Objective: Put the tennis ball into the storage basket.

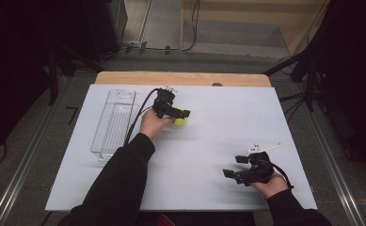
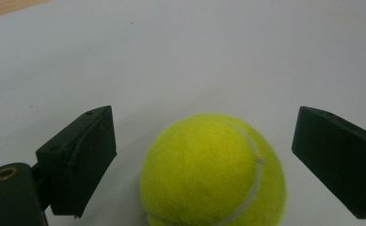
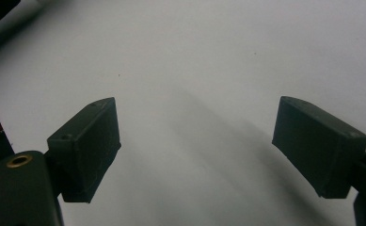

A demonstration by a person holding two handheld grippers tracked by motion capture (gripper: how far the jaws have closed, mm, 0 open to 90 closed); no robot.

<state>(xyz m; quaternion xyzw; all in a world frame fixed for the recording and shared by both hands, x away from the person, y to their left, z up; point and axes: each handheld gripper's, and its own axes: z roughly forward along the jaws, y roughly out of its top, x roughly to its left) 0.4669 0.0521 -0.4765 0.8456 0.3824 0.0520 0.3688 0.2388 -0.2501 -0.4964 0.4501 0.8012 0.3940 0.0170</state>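
Tennis ball (image 1: 181,122) on the white table (image 1: 209,141), far of centre, between the spread jaws of the left gripper (image 1: 180,114).

In the left gripper view the ball (image 2: 213,172) sits between both jaws with a gap on each side. To its left lies a clear plastic tray (image 1: 114,123), seemingly holding nothing. The right gripper (image 1: 234,166) hovers near the table's near-right edge, jaws wide apart over bare surface.

A lab or recording studio, by the look: a white-topped table (image 1: 209,188) on a bare floor, dark curtains (image 1: 11,70) at both sides, cables (image 1: 190,28) trailing behind, metal floor rails (image 1: 16,188).
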